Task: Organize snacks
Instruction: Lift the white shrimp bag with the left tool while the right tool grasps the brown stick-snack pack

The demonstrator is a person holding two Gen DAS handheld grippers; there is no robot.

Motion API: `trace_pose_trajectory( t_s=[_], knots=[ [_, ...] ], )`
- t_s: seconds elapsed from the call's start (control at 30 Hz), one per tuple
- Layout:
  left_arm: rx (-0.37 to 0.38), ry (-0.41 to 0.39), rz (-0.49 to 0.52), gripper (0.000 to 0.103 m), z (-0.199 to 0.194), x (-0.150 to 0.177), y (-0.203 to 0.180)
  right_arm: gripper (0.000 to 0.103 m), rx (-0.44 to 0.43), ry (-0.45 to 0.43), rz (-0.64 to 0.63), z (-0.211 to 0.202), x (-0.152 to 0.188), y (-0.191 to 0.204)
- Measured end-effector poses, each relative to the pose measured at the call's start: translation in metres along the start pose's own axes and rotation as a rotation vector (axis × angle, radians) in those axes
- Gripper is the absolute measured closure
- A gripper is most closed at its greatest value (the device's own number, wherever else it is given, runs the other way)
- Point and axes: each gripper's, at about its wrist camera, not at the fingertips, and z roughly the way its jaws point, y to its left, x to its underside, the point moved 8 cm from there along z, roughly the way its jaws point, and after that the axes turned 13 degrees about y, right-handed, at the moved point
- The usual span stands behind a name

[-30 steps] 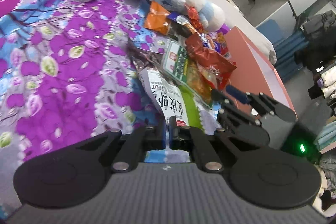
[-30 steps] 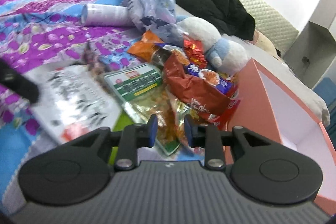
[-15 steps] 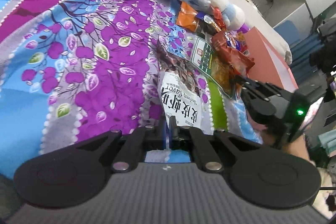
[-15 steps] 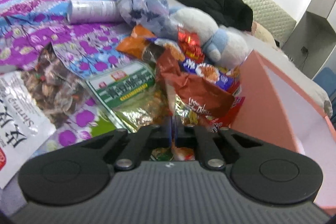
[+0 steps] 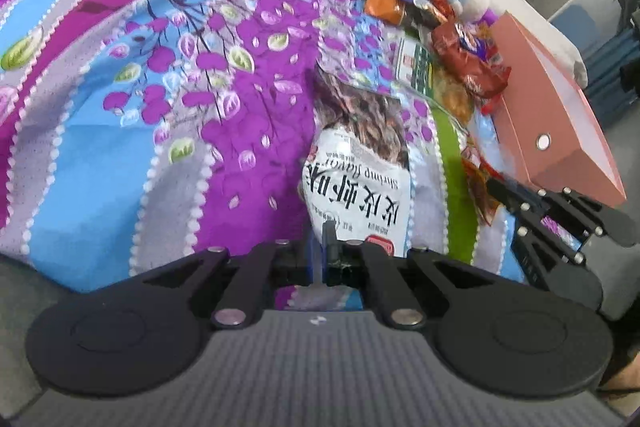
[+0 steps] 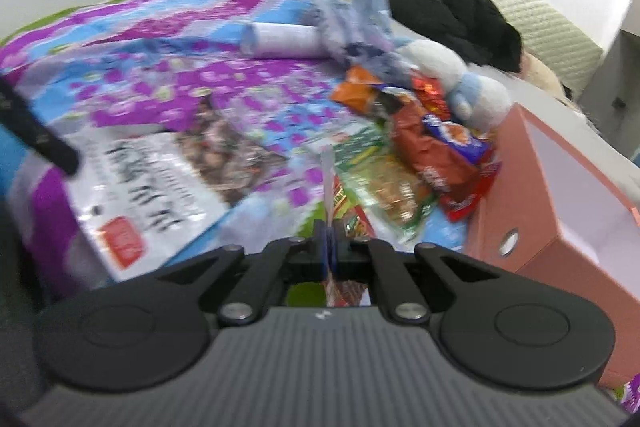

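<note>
A thin snack packet (image 6: 329,195) is pinched edge-up in the right gripper (image 6: 329,247), with the open pink box (image 6: 560,195) just to the right of its fingers, while the white shrimp-flavour bag (image 5: 360,187) is pinched at its near edge by the left gripper (image 5: 320,259), stretching away from it.

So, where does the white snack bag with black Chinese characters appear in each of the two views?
Left wrist view: white snack bag at lower centre, lying just ahead of the fingertips of the left gripper, on the floral bedspread.
Right wrist view: same bag at the left, blurred, left of the right gripper.
Shared landmark: the salmon-pink box, at the right in both views.
</note>
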Motion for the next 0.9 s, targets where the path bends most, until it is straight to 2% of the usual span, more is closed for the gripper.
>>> trace_pose_trajectory(
  t_s=[0.13, 0.2, 0.23, 0.27, 0.3, 0.33, 0.37, 0.4, 0.5, 0.67, 0.83, 0.9],
  knots=[
    [-0.037, 0.018, 0.022, 0.099, 0.004, 0.003, -0.002, 0.096, -0.055, 0.005, 0.021, 0.001, 0.009, 0.007],
    [-0.049, 0.024, 0.030, 0.087, 0.003, 0.002, -0.003, 0.095, -0.079, 0.008, 0.045, 0.002, 0.011, 0.006],
    [-0.055, 0.029, 0.027, 0.069, 0.002, 0.001, -0.003, 0.095, -0.086, 0.003, 0.059, 0.001, 0.013, 0.004],
    [-0.068, 0.026, 0.022, 0.045, 0.001, 0.000, -0.003, 0.084, -0.095, -0.001, 0.068, 0.000, 0.013, 0.003],
    [-0.086, 0.013, 0.019, 0.031, -0.002, -0.002, -0.004, 0.064, -0.104, -0.008, 0.076, -0.001, 0.014, 0.001],
    [-0.102, -0.005, 0.028, 0.029, -0.005, -0.004, -0.005, 0.054, -0.111, -0.021, 0.083, -0.003, 0.015, 0.000],
    [-0.106, -0.011, 0.041, 0.027, -0.007, -0.006, -0.008, 0.039, -0.116, -0.032, 0.088, -0.005, 0.015, -0.002],
    [-0.105, -0.013, 0.051, 0.025, -0.008, -0.009, -0.011, 0.036, -0.123, -0.041, 0.094, -0.007, 0.016, -0.004],
    [-0.109, -0.026, 0.076, 0.016, -0.007, -0.020, -0.020, 0.036, -0.160, -0.055, 0.171, -0.008, 0.017, -0.014],
    [-0.116, -0.035, 0.141, 0.014, 0.011, -0.042, -0.039, 0.036, -0.181, 0.008, 0.339, 0.014, 0.029, -0.035],
    [-0.143, -0.016, 0.221, 0.013, 0.040, -0.058, -0.059, 0.036, -0.203, 0.039, 0.400, 0.030, 0.037, -0.039],
    [-0.178, -0.009, 0.259, 0.012, 0.052, -0.061, -0.066, 0.036, -0.217, 0.050, 0.406, 0.035, 0.038, -0.036]
  ],
)
